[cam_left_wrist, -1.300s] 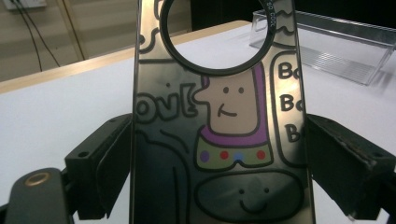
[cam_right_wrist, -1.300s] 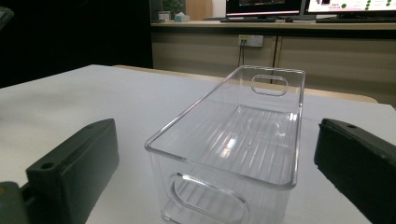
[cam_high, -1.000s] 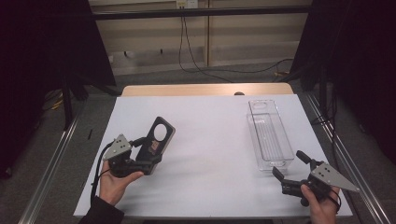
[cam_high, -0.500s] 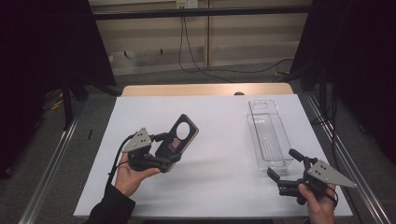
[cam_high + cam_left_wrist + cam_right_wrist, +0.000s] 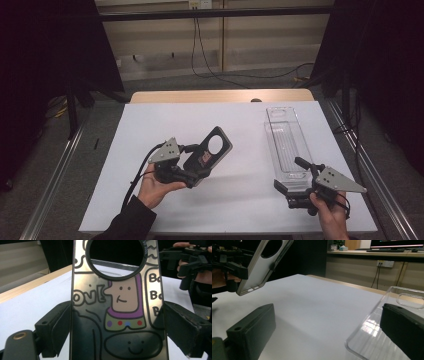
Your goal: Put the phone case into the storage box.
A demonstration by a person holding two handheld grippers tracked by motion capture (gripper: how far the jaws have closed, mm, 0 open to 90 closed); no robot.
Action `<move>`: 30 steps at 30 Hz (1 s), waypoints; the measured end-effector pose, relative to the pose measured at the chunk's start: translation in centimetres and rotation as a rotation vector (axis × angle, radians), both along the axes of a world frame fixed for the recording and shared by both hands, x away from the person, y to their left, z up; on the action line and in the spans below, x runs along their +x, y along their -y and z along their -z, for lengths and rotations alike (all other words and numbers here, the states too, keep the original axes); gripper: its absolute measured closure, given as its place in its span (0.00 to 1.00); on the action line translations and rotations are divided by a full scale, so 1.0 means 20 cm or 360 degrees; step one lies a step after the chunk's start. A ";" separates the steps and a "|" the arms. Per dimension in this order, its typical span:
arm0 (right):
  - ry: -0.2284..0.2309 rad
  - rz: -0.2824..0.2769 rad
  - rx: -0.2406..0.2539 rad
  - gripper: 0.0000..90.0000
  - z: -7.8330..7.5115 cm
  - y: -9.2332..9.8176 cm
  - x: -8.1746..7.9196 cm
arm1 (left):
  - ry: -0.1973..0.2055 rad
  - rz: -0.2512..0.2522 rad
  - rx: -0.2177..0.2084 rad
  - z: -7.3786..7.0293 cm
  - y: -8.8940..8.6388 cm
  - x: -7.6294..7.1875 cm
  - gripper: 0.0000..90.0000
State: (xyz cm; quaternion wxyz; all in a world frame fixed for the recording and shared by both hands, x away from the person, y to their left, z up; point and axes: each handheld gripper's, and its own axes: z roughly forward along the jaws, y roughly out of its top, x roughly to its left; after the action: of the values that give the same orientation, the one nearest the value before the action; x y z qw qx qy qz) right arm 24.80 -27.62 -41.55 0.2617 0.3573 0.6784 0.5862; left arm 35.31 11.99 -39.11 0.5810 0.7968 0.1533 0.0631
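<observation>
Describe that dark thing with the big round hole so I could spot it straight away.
Start at the white table and find the person's left gripper near its front. Clamped between its jaws and lifted off the surface is a dark phone case with cartoon drawings. Unlike the clear tray on the right, it is opaque.

Bright, even overhead light on the white table (image 5: 250,125), dark surroundings, soft shadows, blurred near fingers (image 5: 252,332).

jaws apart | clear case (image 5: 384,340) by right jaw — phone case (image 5: 263,262) aloft
</observation>
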 end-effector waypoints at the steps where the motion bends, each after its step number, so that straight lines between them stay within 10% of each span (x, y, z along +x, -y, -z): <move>1: 0.0002 -0.0013 0.0005 0.00 0.00 -0.01 0.01 | 0.0007 0.0004 0.0001 0.00 0.00 -0.01 0.14; 30: 0.0006 -0.0357 0.0008 0.00 -0.09 -0.21 0.13 | 0.0018 0.0119 0.0005 -0.01 0.03 -0.08 0.14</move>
State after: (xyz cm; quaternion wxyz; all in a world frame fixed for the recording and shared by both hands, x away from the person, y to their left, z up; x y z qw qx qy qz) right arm 27.40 -23.46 -39.65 0.1947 0.2786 0.7122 0.6142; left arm 33.62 11.35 -38.83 0.5827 0.8025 0.1199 0.0461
